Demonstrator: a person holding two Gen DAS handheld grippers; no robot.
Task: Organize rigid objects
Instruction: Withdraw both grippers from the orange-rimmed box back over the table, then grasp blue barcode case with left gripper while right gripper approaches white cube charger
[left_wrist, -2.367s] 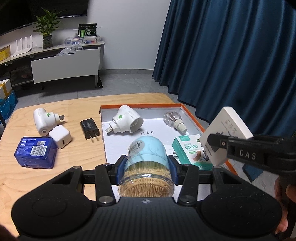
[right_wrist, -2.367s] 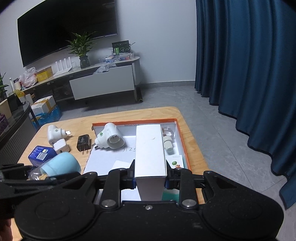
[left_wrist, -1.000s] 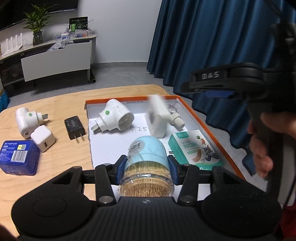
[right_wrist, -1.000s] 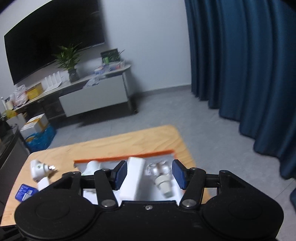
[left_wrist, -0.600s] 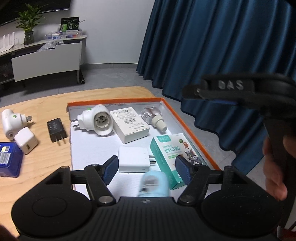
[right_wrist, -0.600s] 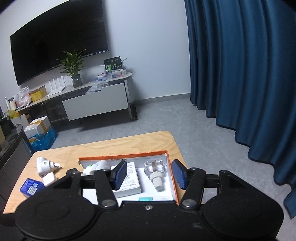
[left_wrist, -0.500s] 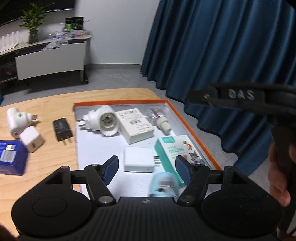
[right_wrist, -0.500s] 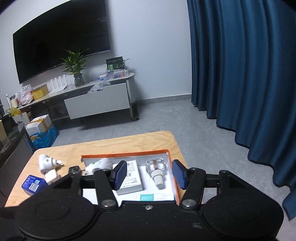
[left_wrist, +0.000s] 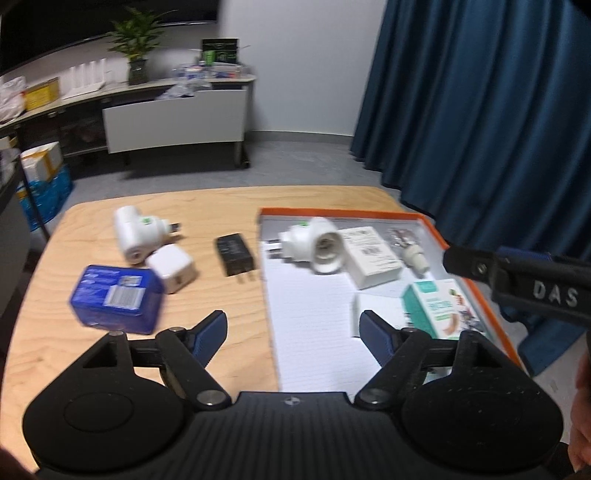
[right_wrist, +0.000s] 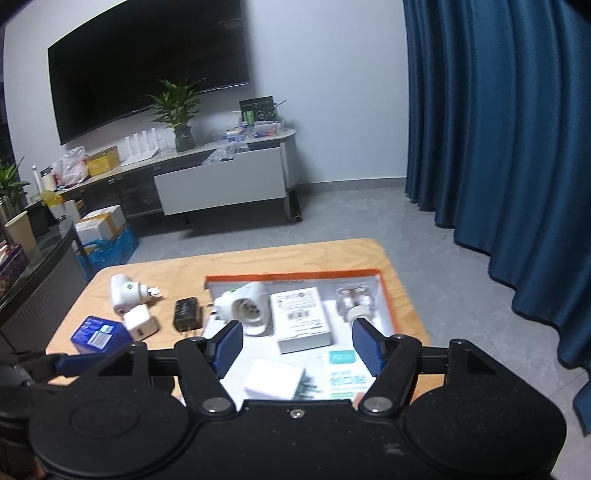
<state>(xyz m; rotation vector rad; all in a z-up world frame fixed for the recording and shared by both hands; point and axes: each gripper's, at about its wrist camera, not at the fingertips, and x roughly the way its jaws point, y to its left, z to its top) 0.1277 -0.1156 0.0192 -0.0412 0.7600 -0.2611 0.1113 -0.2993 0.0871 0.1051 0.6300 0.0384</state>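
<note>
Left gripper (left_wrist: 293, 330) and right gripper (right_wrist: 297, 345), both now spread and empty, having released the toothpick jar and the white box (right_wrist: 301, 314) into the orange-rimmed tray (left_wrist: 476, 286). The box lies beyond the right fingers; the jar is out of sight. Four items (left_wrist: 116, 299) remain outside, left of the left fingers, motion-blurred.

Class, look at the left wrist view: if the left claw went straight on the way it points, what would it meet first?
Probably the orange-rimmed tray, at its left edge on the table. The open left claw is centred there, with the black charger just beyond; depth is unclear.
</note>
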